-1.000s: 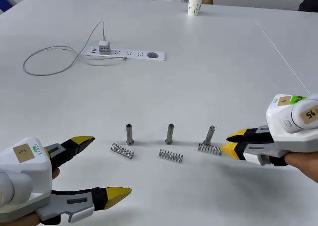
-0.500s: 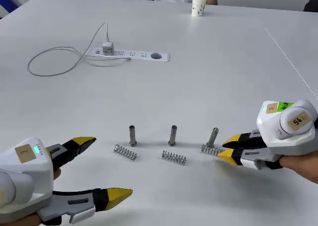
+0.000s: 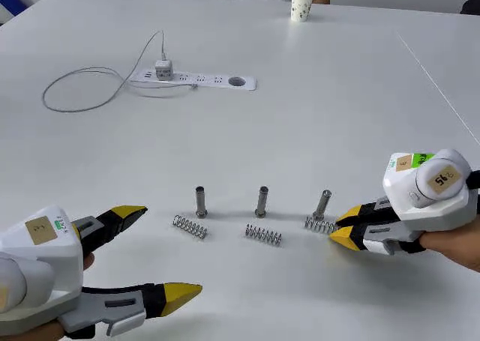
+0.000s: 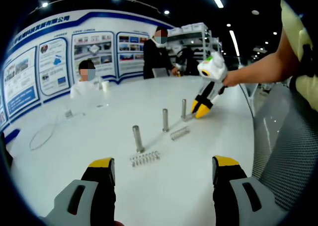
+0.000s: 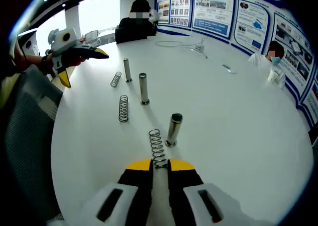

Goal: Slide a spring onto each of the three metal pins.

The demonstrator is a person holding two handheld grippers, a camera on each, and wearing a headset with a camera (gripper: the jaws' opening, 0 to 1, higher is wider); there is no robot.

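Observation:
Three short metal pins stand upright in a row on the white table: left pin (image 3: 201,201), middle pin (image 3: 262,201), right pin (image 3: 322,204). A coil spring lies flat in front of each: left spring (image 3: 189,226), middle spring (image 3: 263,234), right spring (image 3: 320,223). My right gripper (image 5: 160,164) has its yellow-tipped jaws closed narrowly on the near end of the right spring (image 5: 157,146), beside the right pin (image 5: 173,129). My left gripper (image 3: 171,249) is open at the near left, short of the left spring (image 4: 145,158), holding nothing.
A white power strip (image 3: 196,79) with a plugged-in charger and a looped grey cable (image 3: 71,86) lies mid-table at the left. A paper cup (image 3: 302,5) stands at the far edge, in front of a seated person. People stand beyond the table.
My right gripper has moved left and down to the right spring's end, its jaws now around it. The left gripper has barely moved.

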